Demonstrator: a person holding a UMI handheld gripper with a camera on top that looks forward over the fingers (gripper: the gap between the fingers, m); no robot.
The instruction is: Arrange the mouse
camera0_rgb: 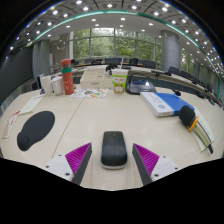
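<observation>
Gripper view: your jaws stand wide open around the black mouse (114, 149), gaps either side, on the pale surface (90, 125); likely the grasp step; next, close, then carry toward the mouse pad (36, 129).

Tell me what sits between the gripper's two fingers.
The mouse sits on the table between the gripper fingers, with a gap at either side, as the gripper view shows.

Worktop (100, 120): bare, passable strip running ahead of the mouse (114, 148), which stands between the open fingers (78, 155). Left flank: black mouse mat (36, 129). Right flank: blue book (163, 102), dark device (189, 117). Far end: red bottle (68, 77), green-banded cup (119, 80).
</observation>
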